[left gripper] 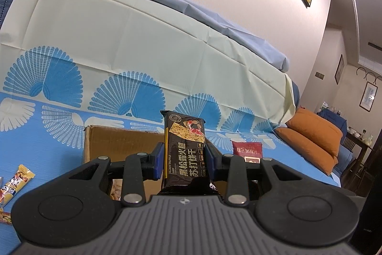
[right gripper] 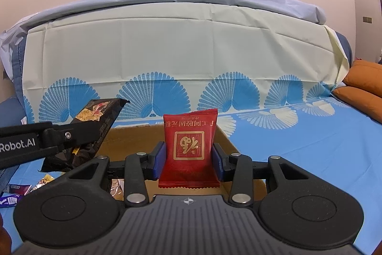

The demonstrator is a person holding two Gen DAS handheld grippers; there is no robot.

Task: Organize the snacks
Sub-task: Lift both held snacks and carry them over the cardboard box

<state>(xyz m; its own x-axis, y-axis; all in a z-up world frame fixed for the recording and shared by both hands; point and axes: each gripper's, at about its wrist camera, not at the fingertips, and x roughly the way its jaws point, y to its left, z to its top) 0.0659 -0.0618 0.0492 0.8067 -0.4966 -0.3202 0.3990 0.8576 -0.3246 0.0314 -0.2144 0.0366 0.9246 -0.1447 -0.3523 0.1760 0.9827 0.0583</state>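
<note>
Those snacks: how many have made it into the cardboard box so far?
Some packets already lie inside the cardboard box; how many is hidden. In hand: the left gripper clamps a black cracker packet, and the right gripper clamps a red packet, both over the box. Left: the yellow packet and other loose wrappers on the blue cloth.

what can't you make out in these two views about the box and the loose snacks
- Cardboard box interior: both views, hidden behind the hand-held gripper bodies and held packets; contents cannot be told.
- Black cracker packet bottom end: left wrist view, behind the left hand-held gripper.
- Red packet small print: right wrist view, too small.
- Loose snacks: right wrist view, cut by the left edge.
</note>
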